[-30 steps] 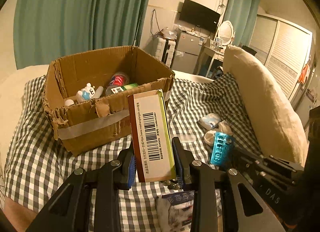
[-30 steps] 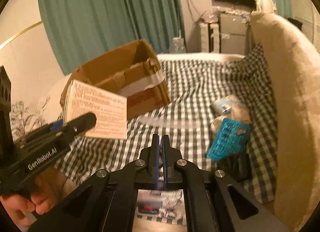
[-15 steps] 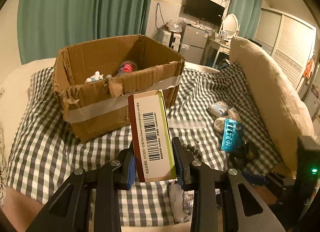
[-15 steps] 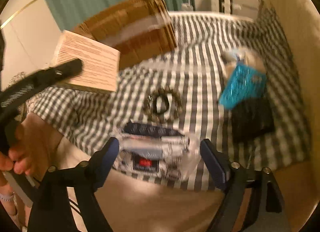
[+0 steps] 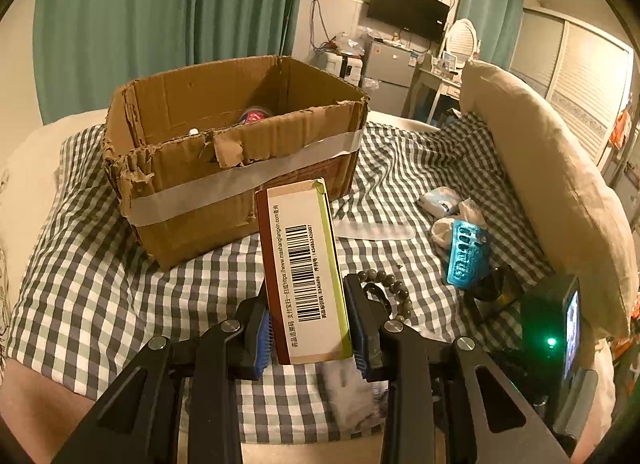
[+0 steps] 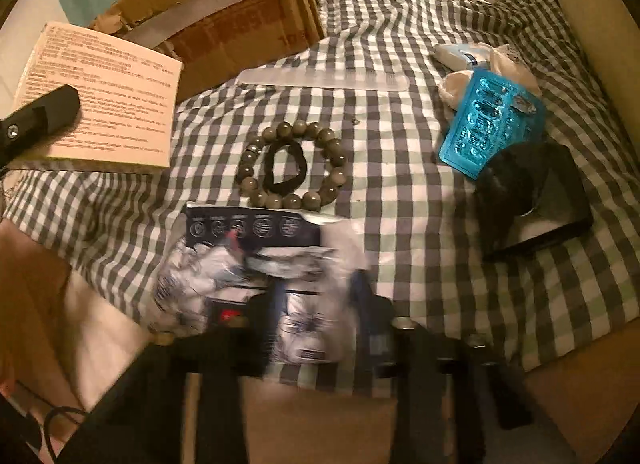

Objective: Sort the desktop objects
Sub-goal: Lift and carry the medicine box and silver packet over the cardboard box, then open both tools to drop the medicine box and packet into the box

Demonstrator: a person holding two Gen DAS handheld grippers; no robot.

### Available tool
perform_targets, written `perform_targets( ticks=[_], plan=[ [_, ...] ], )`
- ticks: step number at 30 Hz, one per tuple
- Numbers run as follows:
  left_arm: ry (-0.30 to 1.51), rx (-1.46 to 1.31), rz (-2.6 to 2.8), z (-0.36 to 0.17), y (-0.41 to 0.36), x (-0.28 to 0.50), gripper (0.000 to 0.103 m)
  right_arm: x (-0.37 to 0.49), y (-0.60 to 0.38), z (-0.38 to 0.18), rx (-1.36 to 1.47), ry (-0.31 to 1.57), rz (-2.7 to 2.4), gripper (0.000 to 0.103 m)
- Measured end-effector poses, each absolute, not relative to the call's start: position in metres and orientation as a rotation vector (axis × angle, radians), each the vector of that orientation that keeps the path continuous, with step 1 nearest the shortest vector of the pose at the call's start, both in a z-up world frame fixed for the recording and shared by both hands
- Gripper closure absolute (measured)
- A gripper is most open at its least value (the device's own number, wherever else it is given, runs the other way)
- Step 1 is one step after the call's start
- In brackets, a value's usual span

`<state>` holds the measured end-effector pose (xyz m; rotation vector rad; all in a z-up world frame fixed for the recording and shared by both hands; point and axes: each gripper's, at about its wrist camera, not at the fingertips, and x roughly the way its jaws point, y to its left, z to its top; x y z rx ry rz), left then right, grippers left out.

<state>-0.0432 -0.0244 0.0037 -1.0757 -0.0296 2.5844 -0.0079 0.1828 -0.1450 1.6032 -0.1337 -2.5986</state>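
Carton held ready in front of the cardboard box, packet being grabbed.

The left gripper (image 5: 308,328) clamps the barcoded carton (image 5: 304,268) upright just before the cardboard box (image 5: 236,151), likely poised for dropping in. Nearer than the box, past the bead bracelet (image 6: 290,165), the right gripper (image 6: 316,324) is closing its jaws around the plastic packet (image 6: 256,264); blur hides whether the pads press yet.

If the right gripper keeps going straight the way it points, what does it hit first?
Probably the crinkly plastic packet: the right gripper has its closing jaws either side of the packet's near end. Blur hides whether the pads touch. Next come the checked cloth and bead bracelet.
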Motion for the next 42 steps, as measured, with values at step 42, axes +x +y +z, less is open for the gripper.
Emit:
perform_targets(
  ticks=[42],
  plan=[
    [-0.064,-0.768,2.821,0.126,-0.074,-0.137,0.071,-0.143,0.137,0.07,0.865,0.077,-2.869,0.093]
  ],
)
